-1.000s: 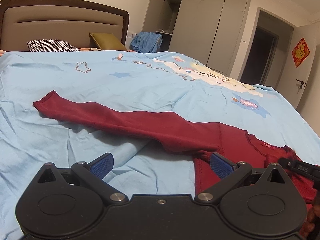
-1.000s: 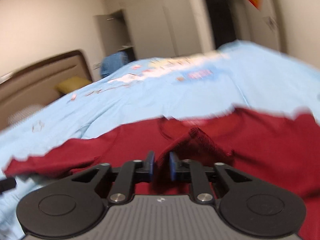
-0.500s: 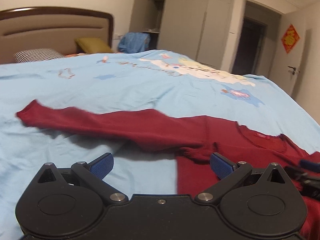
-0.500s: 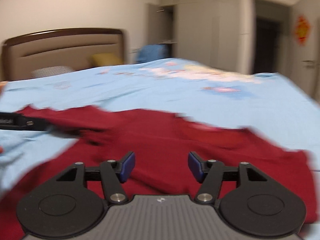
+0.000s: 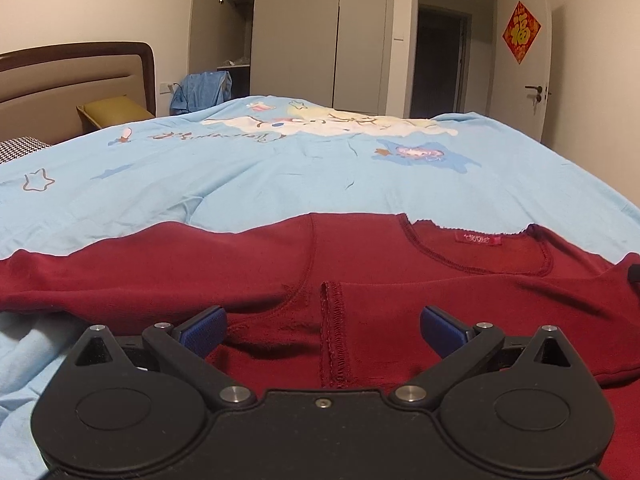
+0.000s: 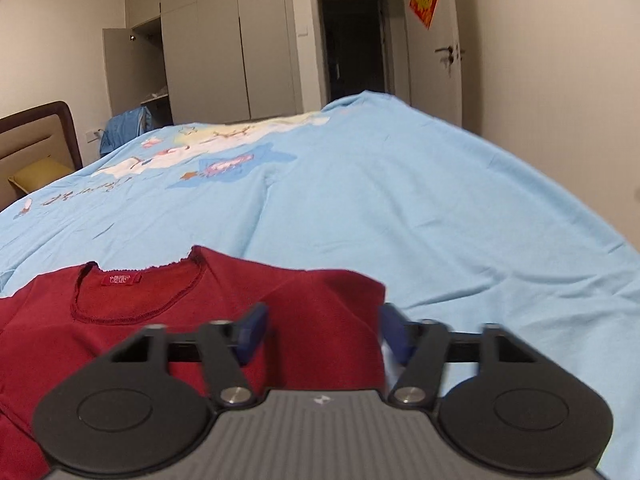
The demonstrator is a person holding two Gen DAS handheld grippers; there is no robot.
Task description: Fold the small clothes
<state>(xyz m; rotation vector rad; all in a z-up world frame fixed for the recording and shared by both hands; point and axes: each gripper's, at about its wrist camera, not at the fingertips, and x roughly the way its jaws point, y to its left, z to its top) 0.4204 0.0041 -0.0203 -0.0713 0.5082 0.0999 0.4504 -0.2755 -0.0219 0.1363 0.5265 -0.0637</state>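
**Two grippers, both spread wide, nothing held**

Left gripper (image 5: 323, 330): jaws wide apart, low over the dark red top (image 5: 360, 280), blue pads (image 5: 202, 330) clear of the cloth as far as I can tell. A folded-over sleeve cuff with a stitched hem (image 5: 331, 336) lies between the fingers.

Right gripper (image 6: 322, 336): jaws also wide, straddling the top's right shoulder edge; right pad (image 6: 394, 336) sits over the blue sheet (image 6: 440, 208), left pad over red cloth. Contact unclear, that view is slightly blurred.

Top lies flat on the sheet at the near edge of the bed, neckline and red label (image 5: 477, 239) facing up.

Left view only: long left sleeve (image 5: 100, 272) stretched out sideways, checked pillow (image 5: 20, 150). Right view only: the garment's right edge, sleeve folded in.

Further out: headboard (image 5: 60, 80), olive cushion (image 5: 116, 110), blue garment heap (image 5: 200, 90) by the open wardrobe (image 5: 240, 40); shelf contents too small to tell. Door with red decoration (image 5: 521, 32).
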